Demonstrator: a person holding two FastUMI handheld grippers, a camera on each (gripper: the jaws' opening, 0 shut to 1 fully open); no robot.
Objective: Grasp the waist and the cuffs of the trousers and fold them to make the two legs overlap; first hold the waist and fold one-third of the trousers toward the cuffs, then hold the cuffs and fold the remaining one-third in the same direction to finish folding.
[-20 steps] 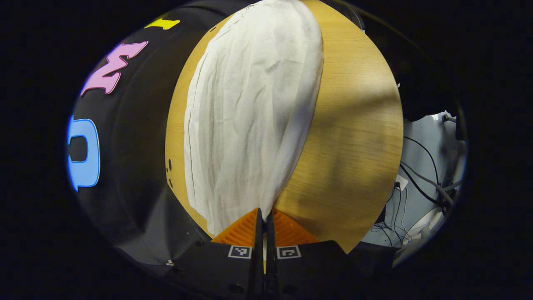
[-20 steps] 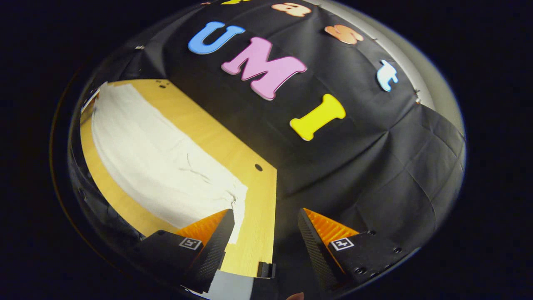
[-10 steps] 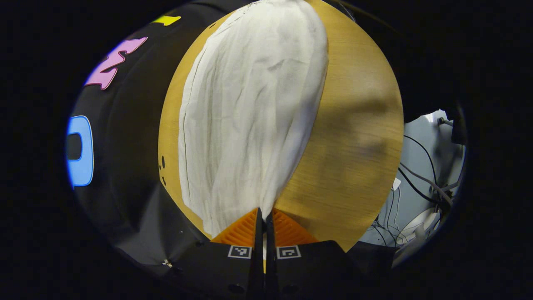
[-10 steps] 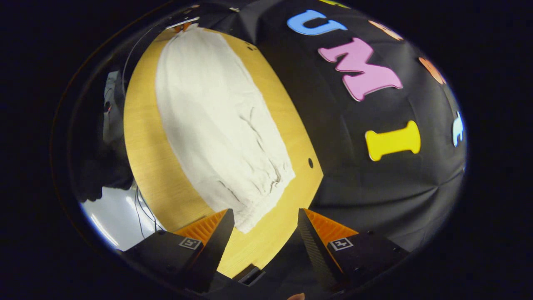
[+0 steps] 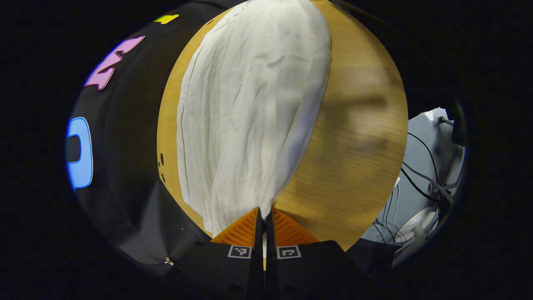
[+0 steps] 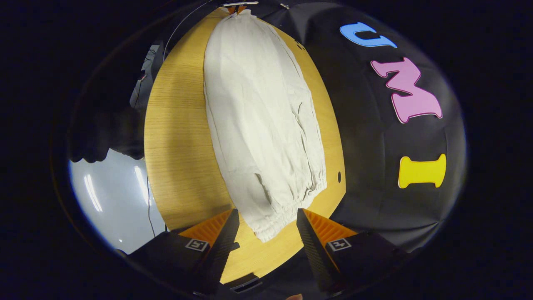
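Clearly left claw (image 5: 263,216) pinching trousers (image 5: 250,108) edge, pinch point hidden; right claw (image 6: 264,218) spread around gathered end.

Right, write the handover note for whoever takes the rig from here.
Left tool: shut on one end of the trousers.
Right tool: open, poised around the elastic end of the trousers, not gripping.
Trousers: lying lengthwise on the wooden table as one narrow strip, so the legs look already overlapped.
Done: leg-over-leg fold, by the look of it.
Left: close the right tool, then both one-third folds.
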